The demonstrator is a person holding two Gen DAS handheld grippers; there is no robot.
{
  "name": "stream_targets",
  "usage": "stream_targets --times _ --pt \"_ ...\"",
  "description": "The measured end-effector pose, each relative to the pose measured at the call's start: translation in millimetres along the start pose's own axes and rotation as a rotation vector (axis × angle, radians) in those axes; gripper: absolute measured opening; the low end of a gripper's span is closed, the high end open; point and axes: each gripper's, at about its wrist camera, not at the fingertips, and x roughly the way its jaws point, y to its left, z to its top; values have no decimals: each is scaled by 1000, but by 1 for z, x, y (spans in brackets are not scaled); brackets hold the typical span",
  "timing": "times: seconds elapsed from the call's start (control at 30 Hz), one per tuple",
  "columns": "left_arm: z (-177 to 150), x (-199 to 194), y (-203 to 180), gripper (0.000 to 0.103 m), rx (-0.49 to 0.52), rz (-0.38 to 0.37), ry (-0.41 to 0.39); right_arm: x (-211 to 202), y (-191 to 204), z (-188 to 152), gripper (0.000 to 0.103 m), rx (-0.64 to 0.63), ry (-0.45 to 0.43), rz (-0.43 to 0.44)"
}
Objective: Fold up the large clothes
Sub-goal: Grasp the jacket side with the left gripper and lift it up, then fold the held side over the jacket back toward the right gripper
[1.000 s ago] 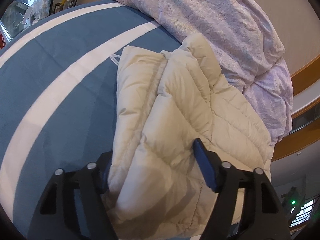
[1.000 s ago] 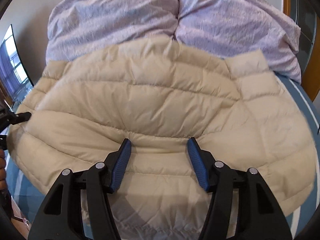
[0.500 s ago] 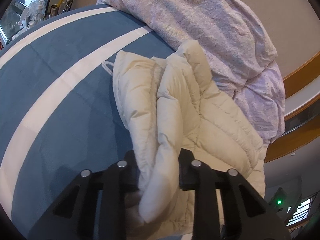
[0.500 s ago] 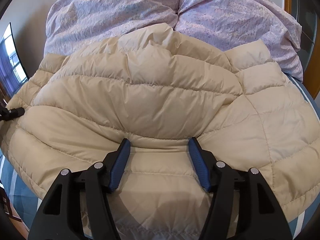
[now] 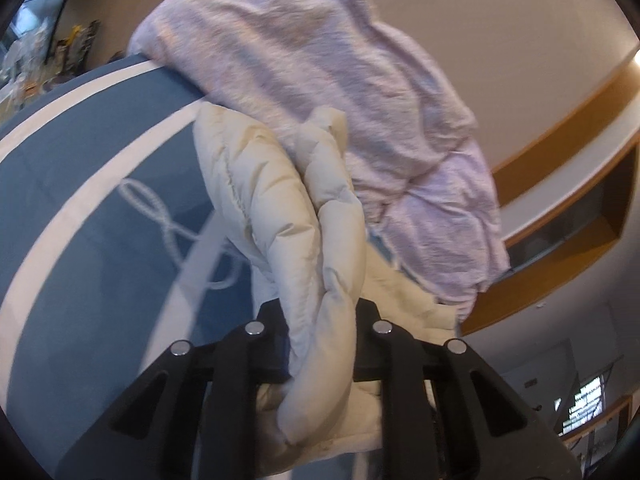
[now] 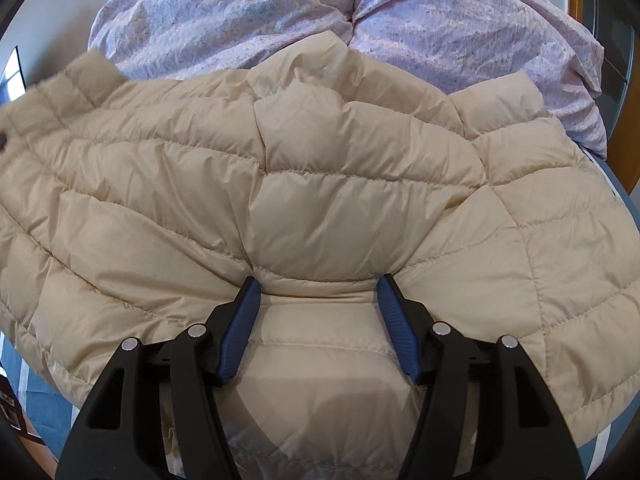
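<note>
1. A cream quilted down jacket [image 6: 320,184] lies spread on a bed, its far edge against a rumpled lilac duvet [image 6: 440,20] heaped at the back.
2. The bed cover [image 5: 80,184] is blue with broad white stripes and a white looped rope pattern; it shows beside the jacket in the left wrist view and at the lower corners of the right wrist view.
3. The left gripper [image 5: 320,344] has just been closing, and its jaws now pinch a thick fold of the jacket's edge [image 5: 320,240]. The fold stands up between the fingers, raised off the bed cover.
4. In the left wrist view the picture is blurred, and the jacket's raised edge runs away from the gripper towards the duvet.
5. The right gripper [image 6: 318,300] has its jaws spread, its blue pads [image 6: 240,328] pressing down on the jacket's puffed surface near its near edge. A bulge of fabric sits between the fingers, but the pads do not squeeze it.
6. The jacket's left part, seen from the right wrist, is blurred.
</note>
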Motion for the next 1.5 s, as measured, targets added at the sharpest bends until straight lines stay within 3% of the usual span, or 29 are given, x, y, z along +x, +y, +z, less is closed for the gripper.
stream_targets --times 0.27,0.47,0.73,0.9,1.17,1.5 --pt "-15 7 -62 19 83 -130 28 0 -1 1 63 4 3 3" --pt "-37 33 -106 19 110 -238 99 0 -3 1 63 15 2 8" --pt "-71 72 -139 19 107 -304 193 -2 -13 0 63 35 -2 26" --pt "-93 99 -151 19 97 -303 240 -5 -21 0 63 36 -11 42" --pt "-117 140 -157 19 91 -236 294 -21 -43 -6 62 14 -41 32" --pt "-137 164 -168 19 132 -167 311 -48 -78 -20 62 28 -74 -12"
